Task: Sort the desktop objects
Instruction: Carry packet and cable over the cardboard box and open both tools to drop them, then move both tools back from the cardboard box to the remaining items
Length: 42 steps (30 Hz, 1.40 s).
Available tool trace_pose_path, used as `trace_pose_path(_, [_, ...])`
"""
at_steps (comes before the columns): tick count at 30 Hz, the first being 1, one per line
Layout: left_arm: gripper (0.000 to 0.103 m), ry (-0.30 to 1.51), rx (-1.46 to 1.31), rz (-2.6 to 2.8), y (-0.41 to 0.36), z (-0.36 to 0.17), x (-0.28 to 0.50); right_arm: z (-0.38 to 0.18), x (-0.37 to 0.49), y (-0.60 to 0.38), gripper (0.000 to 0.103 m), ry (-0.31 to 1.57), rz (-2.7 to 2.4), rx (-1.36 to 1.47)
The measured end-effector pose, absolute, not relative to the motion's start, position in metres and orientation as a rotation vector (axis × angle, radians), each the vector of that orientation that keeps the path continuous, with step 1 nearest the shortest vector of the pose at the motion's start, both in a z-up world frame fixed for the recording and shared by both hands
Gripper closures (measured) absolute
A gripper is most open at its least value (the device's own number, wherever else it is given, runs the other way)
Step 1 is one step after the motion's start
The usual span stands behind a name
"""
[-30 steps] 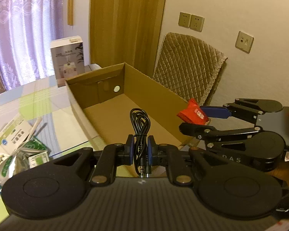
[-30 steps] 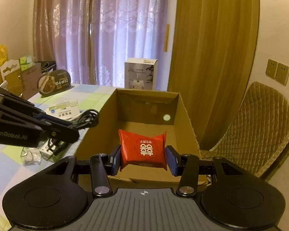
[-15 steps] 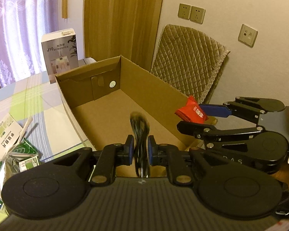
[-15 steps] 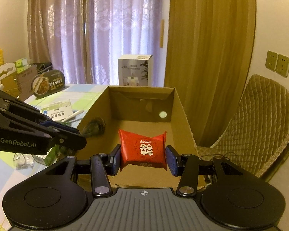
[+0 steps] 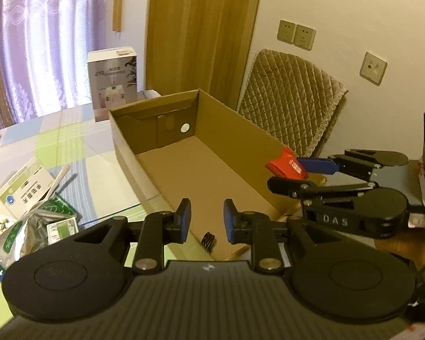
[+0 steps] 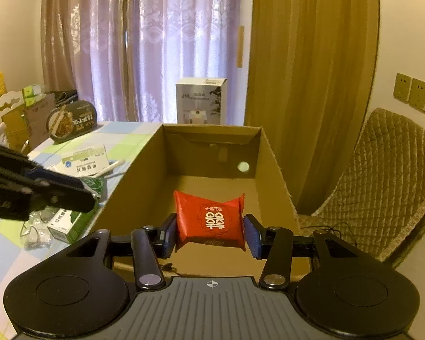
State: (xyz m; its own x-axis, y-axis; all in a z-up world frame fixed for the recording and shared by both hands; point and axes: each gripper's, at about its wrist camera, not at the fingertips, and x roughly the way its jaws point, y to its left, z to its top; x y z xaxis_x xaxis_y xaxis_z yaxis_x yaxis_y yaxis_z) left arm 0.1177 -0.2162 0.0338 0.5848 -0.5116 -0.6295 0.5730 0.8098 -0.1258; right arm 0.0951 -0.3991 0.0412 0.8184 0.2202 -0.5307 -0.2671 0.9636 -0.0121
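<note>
A long open cardboard box [image 5: 212, 175] dominates the checked bench [image 5: 56, 144], its floor bare but for a dark coiled cable [image 5: 208, 241] lying at the near end, just inside the wall beneath the left gripper [image 5: 204, 221]. That gripper hangs over the near end of the box with its jaws apart and nothing between them. To its right, the right gripper [image 6: 209, 228] hovers above the box's near right corner with its jaws pressed against the two sides of a red packet [image 6: 211, 218] printed with white characters; the packet is held level in the air over the box interior, not resting on anything. Outside the box, on the bench to the left, wait a white-and-green medicine carton [image 5: 24, 185], a silver foil pouch [image 5: 32, 226] and a small green-labelled box [image 6: 68, 222]; a tall white product box [image 5: 113, 82] stands beyond the far end.

The risks appear modest. The packet looks soft and pillow-shaped, so a side squeeze could let it twist or slip out early. The right gripper sits close to the box's right wall, and a release too near that edge might send the packet over the rim toward the quilted chair [image 6: 388, 187]. The two grippers are also near each other, so the left one's swing toward the clutter could clip the right.
</note>
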Motion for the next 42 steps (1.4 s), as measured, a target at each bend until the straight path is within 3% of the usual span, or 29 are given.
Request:
trace_pose_path(1, [0.082,0.703,0.091,-0.629,-0.214,0.034,0.117,0.042,0.095,-0.399,0.035,0.548,0.251,-0.083])
trace_pose_path(14, [0.063,0.698,0.031,-0.547,-0.166,0.033,0.091,0.050,0.061,-0.397,0.032,0.550,0.222,0.001])
trace_pose_path(19, [0.056,0.709,0.014,-0.504,-0.145,0.029,0.079,0.053,0.042,-0.382,0.023,0.565,0.248,0.018])
trace_pose_path(29, [0.014,0.721,-0.007,-0.393,-0.096,0.022,0.058,0.055,0.021,-0.339,0.012,0.658,0.352,0.071])
trace_pose_path(36, [0.004,0.730,-0.030,-0.342,-0.063,0.023,0.048,0.054,0.013,-0.303,0.007,0.669,0.419,0.026])
trace_pose_path(42, [0.002,0.731,-0.049,-0.298,-0.041,0.021,0.039,0.052,0.010,-0.280,0.004,0.677,0.457,-0.017])
